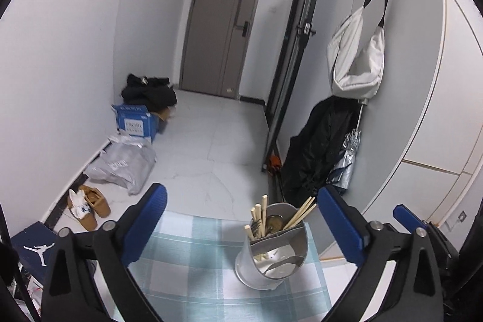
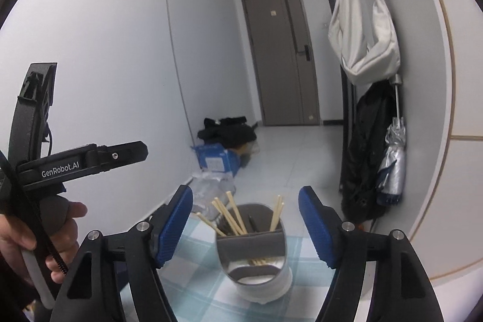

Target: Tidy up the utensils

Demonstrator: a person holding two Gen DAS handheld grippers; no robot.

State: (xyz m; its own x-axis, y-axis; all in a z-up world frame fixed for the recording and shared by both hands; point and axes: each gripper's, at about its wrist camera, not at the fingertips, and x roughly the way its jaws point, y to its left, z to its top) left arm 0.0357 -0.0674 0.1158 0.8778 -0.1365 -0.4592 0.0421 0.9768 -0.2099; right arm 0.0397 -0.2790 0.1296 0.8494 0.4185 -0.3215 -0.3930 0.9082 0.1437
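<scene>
On the checked counter [image 1: 187,270], a metal utensil holder [image 1: 273,252] of chopsticks [image 2: 229,215] stood just ahead of both wide-open, empty tools, left [image 1: 241,219] and right [image 2: 246,224].

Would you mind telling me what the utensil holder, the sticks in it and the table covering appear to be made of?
The utensil holder looks like polished metal, probably stainless steel: its cut-out front mirrors its surroundings. The chopsticks look like pale, matte bamboo or wood; which one is unclear. The checked tablecloth seems to be soft woven fabric in a blue-and-white plaid, though coated cloth cannot be excluded.
</scene>
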